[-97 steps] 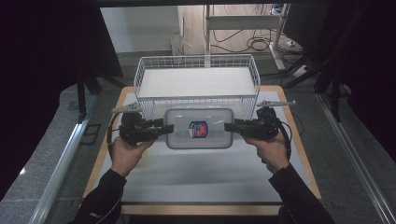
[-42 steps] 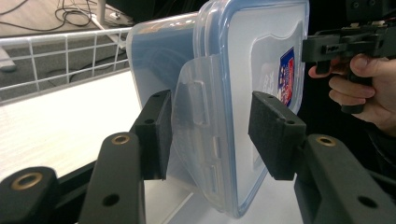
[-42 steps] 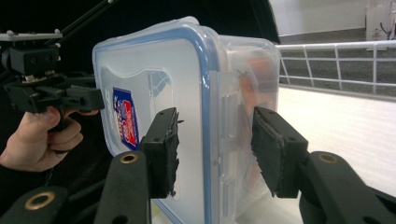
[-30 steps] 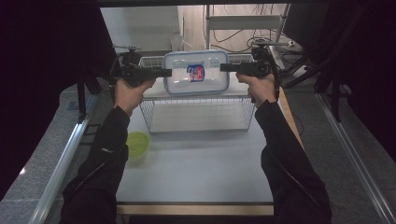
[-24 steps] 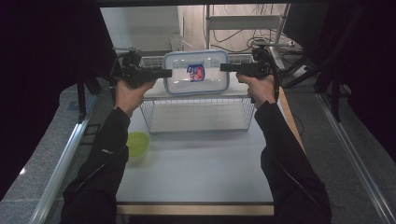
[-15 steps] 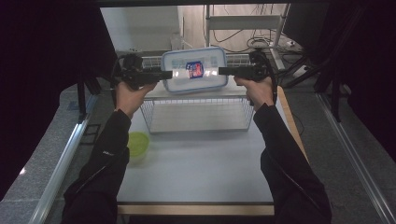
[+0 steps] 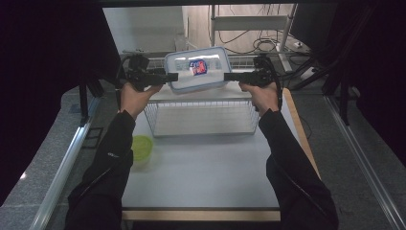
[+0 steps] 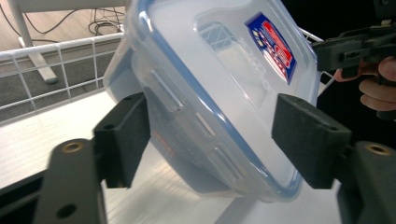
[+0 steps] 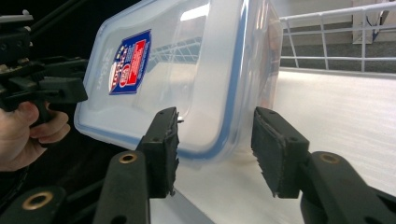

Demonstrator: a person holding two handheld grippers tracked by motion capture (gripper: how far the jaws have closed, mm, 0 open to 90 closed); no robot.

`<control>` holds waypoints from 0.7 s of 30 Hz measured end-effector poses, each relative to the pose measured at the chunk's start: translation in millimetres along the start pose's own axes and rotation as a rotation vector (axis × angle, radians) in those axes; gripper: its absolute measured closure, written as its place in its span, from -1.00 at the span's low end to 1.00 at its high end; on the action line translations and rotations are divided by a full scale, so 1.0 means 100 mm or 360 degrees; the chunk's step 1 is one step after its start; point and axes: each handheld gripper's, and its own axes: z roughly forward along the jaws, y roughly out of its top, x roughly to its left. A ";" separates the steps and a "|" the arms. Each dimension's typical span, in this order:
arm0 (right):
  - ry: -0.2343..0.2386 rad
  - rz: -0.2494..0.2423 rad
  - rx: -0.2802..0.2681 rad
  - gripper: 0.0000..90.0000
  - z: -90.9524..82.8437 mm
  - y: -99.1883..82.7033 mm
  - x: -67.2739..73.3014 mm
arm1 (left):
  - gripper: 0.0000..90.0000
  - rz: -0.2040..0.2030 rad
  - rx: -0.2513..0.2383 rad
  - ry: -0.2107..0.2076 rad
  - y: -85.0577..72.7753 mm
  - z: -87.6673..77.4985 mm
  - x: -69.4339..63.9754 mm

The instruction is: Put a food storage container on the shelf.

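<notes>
Pale tabletop (image 7: 201,177) was lit against dark surroundings, with a white wire basket (image 7: 201,117) at its far half and a green cup (image 7: 140,146) near the left forearm. A lidded clear plastic container (image 7: 197,68) was held in the air above the basket's far part, tilted with its labelled lid facing the person. The left gripper (image 7: 168,76) was clamped on the container's left end; in the left gripper view the pads (image 8: 122,137) straddled the box, though contact was hard to confirm there. The right gripper (image 7: 230,76) was clamped on the right end across the lid rim (image 9: 229,93). Lowering into the basket was judged the step in hand. Both grips should be kept matched, the box levelled, and release delayed until the base is seated.
</notes>
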 end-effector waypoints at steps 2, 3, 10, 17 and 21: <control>0.0010 0.0018 -0.0012 0.15 -0.01 -0.01 -0.02 | -0.47 0.0018 0.0010 0.0012 0.00 0.01 0.00; 0.0005 0.0020 -0.0012 0.16 -0.01 -0.01 -0.02 | -0.54 0.0035 0.0024 0.0026 0.01 0.04 -0.01; 0.0020 -0.0013 -0.0012 0.22 -0.03 -0.01 0.01 | -0.82 0.0074 0.0039 0.0055 0.01 0.10 -0.03; 0.0015 -0.0022 -0.0026 0.23 -0.05 -0.04 -0.01 | -0.83 0.0122 0.0015 0.0134 0.02 0.00 -0.05; 0.0005 -0.0049 -0.0031 0.26 -0.07 -0.06 -0.01 | -0.70 0.0217 0.0010 0.0145 -0.04 -0.03 -0.13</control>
